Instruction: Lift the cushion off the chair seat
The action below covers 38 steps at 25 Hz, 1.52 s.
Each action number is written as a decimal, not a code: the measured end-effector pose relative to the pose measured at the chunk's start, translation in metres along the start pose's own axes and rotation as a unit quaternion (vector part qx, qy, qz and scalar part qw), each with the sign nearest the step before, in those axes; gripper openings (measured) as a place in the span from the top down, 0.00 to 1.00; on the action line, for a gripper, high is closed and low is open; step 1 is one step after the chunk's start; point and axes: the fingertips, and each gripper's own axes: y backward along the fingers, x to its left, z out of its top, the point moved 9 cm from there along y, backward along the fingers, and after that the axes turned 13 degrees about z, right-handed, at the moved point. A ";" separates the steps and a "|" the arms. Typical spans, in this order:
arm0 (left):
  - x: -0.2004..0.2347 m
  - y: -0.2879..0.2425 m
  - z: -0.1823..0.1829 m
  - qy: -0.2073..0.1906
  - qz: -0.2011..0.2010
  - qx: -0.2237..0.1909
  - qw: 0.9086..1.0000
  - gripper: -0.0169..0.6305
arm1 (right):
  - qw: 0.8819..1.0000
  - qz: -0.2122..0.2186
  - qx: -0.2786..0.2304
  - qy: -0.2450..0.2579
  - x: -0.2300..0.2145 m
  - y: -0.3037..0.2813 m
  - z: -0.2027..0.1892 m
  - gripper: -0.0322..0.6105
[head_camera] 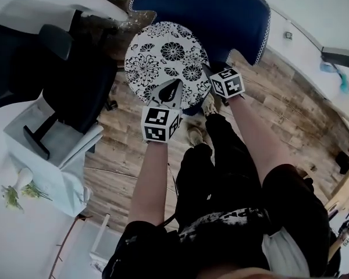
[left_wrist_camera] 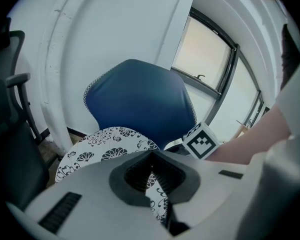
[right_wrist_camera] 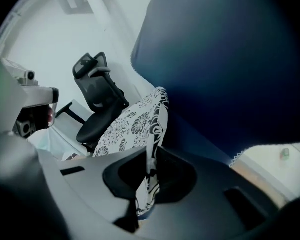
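A round white cushion with black flower prints hangs tilted in front of the blue chair. My left gripper is shut on the cushion's near edge. My right gripper is shut on its right edge. In the left gripper view the cushion runs from the left gripper towards the blue chair back, and the fabric is pinched between the jaws. In the right gripper view the cushion stands edge-on, a fold of it caught in the right gripper beside the blue chair.
A black office chair stands to the left on the wooden floor. Nearer left is a white table with a cloth and flowers. The person's legs are just below the cushion. A window lies behind the chair.
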 end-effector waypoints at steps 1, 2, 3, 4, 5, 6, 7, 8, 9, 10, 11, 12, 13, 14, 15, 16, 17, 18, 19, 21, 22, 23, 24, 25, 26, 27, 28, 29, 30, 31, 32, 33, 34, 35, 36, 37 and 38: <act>0.000 0.006 0.004 0.003 0.003 -0.002 1.000 0.95 | 1.000 0.003 -0.008 0.007 0.009 0.007 0.005 0.90; 0.000 0.012 0.008 0.006 0.006 -0.006 1.000 0.95 | 1.000 0.005 -0.016 0.015 0.017 0.015 0.011 0.90; 0.001 0.018 0.013 0.009 0.009 -0.012 1.000 0.95 | 0.999 0.007 -0.024 0.024 0.025 0.022 0.018 0.90; 0.001 0.024 0.019 0.009 0.013 -0.017 1.000 0.95 | 0.999 0.009 -0.033 0.034 0.033 0.029 0.025 0.90; 0.001 0.030 0.025 0.007 0.016 -0.023 1.000 0.95 | 0.998 0.013 -0.043 0.041 0.040 0.036 0.033 0.90; -0.001 0.036 0.031 0.006 0.019 -0.027 0.999 0.95 | 0.997 0.019 -0.054 0.044 0.047 0.043 0.041 0.90; -0.002 0.042 0.038 0.004 0.020 -0.032 0.999 0.95 | 0.996 0.026 -0.067 0.044 0.053 0.052 0.049 0.90; -0.005 0.048 0.045 0.001 0.018 -0.037 0.999 0.95 | 0.995 0.033 -0.081 0.043 0.060 0.061 0.058 0.90; -0.007 0.055 0.053 -0.004 0.017 -0.042 0.999 0.95 | 0.994 0.038 -0.094 0.045 0.069 0.071 0.066 0.90; -0.007 0.064 0.059 -0.009 0.017 -0.046 0.999 0.95 | 0.992 0.042 -0.105 0.051 0.079 0.081 0.074 0.90; -0.007 0.073 0.066 -0.012 0.020 -0.052 0.998 0.95 | 0.990 0.046 -0.115 0.060 0.089 0.091 0.083 0.90; -0.005 0.083 0.072 -0.013 0.024 -0.059 0.998 0.95 | 0.988 0.050 -0.125 0.069 0.099 0.100 0.092 0.90; -0.004 0.093 0.079 -0.012 0.028 -0.067 0.997 0.95 | 0.986 0.054 -0.134 0.079 0.109 0.110 0.102 0.90; -0.003 0.103 0.086 -0.011 0.032 -0.077 0.996 0.95 | 0.984 0.056 -0.142 0.090 0.118 0.118 0.111 0.90; -0.002 0.112 0.092 -0.009 0.037 -0.086 0.996 0.95 | 0.982 0.057 -0.148 0.101 0.127 0.127 0.121 0.90; -0.002 0.122 0.097 -0.008 0.042 -0.095 0.995 0.95 | 0.980 0.058 -0.155 0.113 0.136 0.136 0.130 0.90; -0.002 0.132 0.101 -0.008 0.047 -0.104 0.993 0.95 | 0.977 0.058 -0.162 0.124 0.145 0.145 0.138 0.90; -0.002 0.143 0.104 -0.007 0.051 -0.113 0.992 0.95 | 0.975 0.058 -0.170 0.133 0.154 0.155 0.145 0.90; -0.002 0.153 0.107 -0.007 0.056 -0.121 0.991 0.95 | 0.972 0.059 -0.179 0.141 0.163 0.164 0.151 0.90; -0.001 0.173 0.112 -0.006 0.067 -0.137 0.988 0.95 | 0.966 0.058 -0.196 0.158 0.179 0.183 0.163 0.90; -0.001 0.183 0.113 -0.004 0.071 -0.144 0.987 0.95 | 0.964 0.057 -0.202 0.166 0.187 0.192 0.168 0.90; 0.000 0.193 0.115 -0.001 0.073 -0.151 0.986 0.95 | 0.961 0.056 -0.208 0.172 0.194 0.200 0.172 0.90; 0.001 0.202 0.117 0.002 0.073 -0.158 0.985 0.95 | 0.959 0.054 -0.211 0.180 0.201 0.208 0.175 0.90; 0.001 0.212 0.120 0.004 0.072 -0.166 0.984 0.95 | 0.957 0.053 -0.215 0.187 0.208 0.215 0.179 0.90; 0.001 0.221 0.123 0.004 0.071 -0.174 0.982 0.95 | 0.955 0.052 -0.218 0.195 0.215 0.222 0.181 0.90; 0.001 0.229 0.125 0.002 0.070 -0.180 0.981 0.95 | 0.953 0.051 -0.222 0.202 0.222 0.229 0.183 0.90; 0.001 0.237 0.128 0.002 0.070 -0.187 0.980 0.95 | 0.951 0.050 -0.225 0.207 0.228 0.235 0.185 0.90; 0.001 0.245 0.130 0.004 0.069 -0.193 0.979 0.95 | 0.949 0.049 -0.228 0.212 0.234 0.241 0.186 0.90; 0.001 0.252 0.132 0.006 0.067 -0.200 0.977 0.95 | 0.947 0.050 -0.232 0.217 0.241 0.246 0.187 0.90; 0.001 0.259 0.135 0.006 0.066 -0.208 0.976 0.95 | 0.945 0.052 -0.234 0.221 0.247 0.251 0.189 0.90; 0.001 0.266 0.137 0.004 0.067 -0.215 0.974 0.95 | 0.944 0.055 -0.237 0.224 0.252 0.256 0.190 0.90; 0.001 0.272 0.140 0.001 0.070 -0.221 0.973 0.95 | 0.943 0.058 -0.238 0.225 0.257 0.260 0.190 0.90; 0.000 0.277 0.141 -0.001 0.072 -0.226 0.971 0.95 | 0.943 0.060 -0.239 0.225 0.259 0.264 0.190 0.90; 0.000 0.281 0.143 -0.001 0.074 -0.231 0.970 0.95 | 0.943 0.061 -0.240 0.225 0.261 0.268 0.189 0.90; -0.001 0.285 0.143 -0.001 0.074 -0.234 0.969 0.95 | 0.942 0.059 -0.240 0.225 0.263 0.273 0.189 0.90; -0.002 0.287 0.144 -0.002 0.075 -0.235 0.969 0.95 | 0.942 0.057 -0.242 0.226 0.265 0.277 0.188 0.90; -0.003 0.290 0.145 -0.004 0.075 -0.235 0.969 0.95 | 0.941 0.056 -0.244 0.227 0.267 0.281 0.188 0.90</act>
